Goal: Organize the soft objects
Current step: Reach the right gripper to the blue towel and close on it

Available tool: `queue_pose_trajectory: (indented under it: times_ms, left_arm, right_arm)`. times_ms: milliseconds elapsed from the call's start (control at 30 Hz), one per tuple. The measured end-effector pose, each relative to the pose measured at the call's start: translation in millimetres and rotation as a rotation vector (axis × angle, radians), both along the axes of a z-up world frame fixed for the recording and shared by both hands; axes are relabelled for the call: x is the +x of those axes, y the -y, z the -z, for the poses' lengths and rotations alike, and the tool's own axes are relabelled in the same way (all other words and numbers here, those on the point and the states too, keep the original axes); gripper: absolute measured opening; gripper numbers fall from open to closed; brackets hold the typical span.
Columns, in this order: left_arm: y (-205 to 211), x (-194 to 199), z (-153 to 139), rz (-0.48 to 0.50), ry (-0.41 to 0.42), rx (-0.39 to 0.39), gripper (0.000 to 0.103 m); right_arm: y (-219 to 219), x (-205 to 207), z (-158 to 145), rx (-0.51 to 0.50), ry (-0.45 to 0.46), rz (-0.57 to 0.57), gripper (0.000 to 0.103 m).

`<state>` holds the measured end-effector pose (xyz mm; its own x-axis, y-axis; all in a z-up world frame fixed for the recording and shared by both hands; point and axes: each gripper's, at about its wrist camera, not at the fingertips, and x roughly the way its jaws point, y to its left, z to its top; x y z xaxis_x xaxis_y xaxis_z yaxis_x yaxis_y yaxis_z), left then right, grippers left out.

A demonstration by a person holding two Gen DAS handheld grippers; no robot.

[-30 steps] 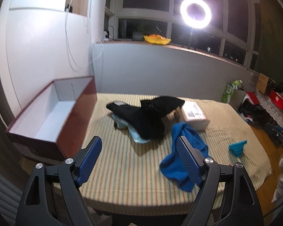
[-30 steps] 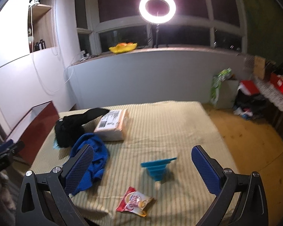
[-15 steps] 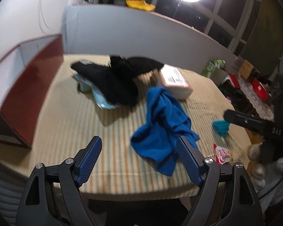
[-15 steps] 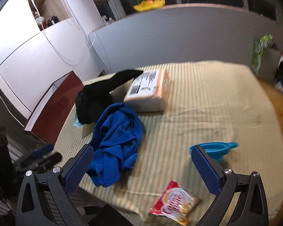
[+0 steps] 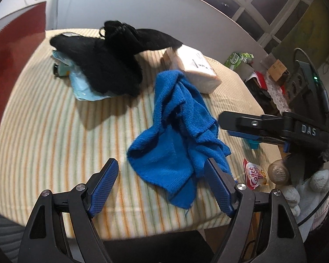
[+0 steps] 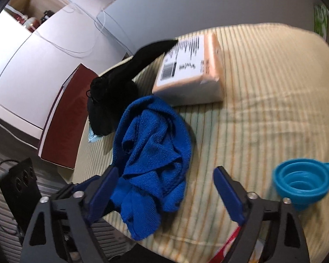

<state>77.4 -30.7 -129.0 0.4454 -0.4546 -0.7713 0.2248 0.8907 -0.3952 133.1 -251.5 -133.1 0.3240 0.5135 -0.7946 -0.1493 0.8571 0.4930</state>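
A crumpled blue towel (image 5: 177, 127) lies near the front edge of the striped table (image 5: 54, 142). My left gripper (image 5: 161, 164) hovers open just before the towel's near end. My right gripper (image 5: 227, 127) comes in from the right, beside the towel. In the right wrist view the towel (image 6: 151, 153) lies between the fingers of the right gripper (image 6: 166, 172), close to its left pad. Those jaws are closing and do not press the cloth. A black garment (image 5: 111, 65) is heaped behind the towel, also in the right wrist view (image 6: 116, 96).
A red box (image 5: 13, 43) stands at the table's left end. A wrapped parcel (image 6: 190, 74) lies behind the towel. To the right are a blue funnel (image 6: 300, 184) and a coffee creamer sachet (image 5: 255, 174). A pale blue packet (image 5: 83, 87) shows under the black garment.
Both grippers have tipped downward and come closer to the blue towel. The right gripper has entered the left wrist view, and its jaws have narrowed around the towel.
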Motion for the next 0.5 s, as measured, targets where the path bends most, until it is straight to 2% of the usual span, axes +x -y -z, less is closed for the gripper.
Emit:
queue_pose_trajectory:
  times_ms: [100,233,333,400,467,500]
  left_arm:
    - [4,3,3,0.013,-0.013,-0.002,0.075]
    - [10,5,4,0.034,-0.013,-0.004,0.074]
    - [14,7,4,0.047,-0.009,-0.005,0.069]
    - [16,9,5,0.051,-0.007,-0.008,0.064]
    - [20,12,6,0.062,-0.011,-0.017,0.049]
    - [21,14,7,0.066,-0.011,-0.019,0.047]
  right_arm:
    - [-6,5,7,0.005,-0.03,-0.004,0.08]
    - [-19,9,13,-0.02,-0.044,-0.039,0.062]
    - [-30,13,15,-0.036,-0.04,-0.055,0.06]
    - [-35,15,15,-0.035,-0.043,-0.065,0.056]
    - [-39,15,15,-0.035,-0.047,-0.077,0.05]
    - [-41,16,15,-0.04,-0.045,-0.084,0.049]
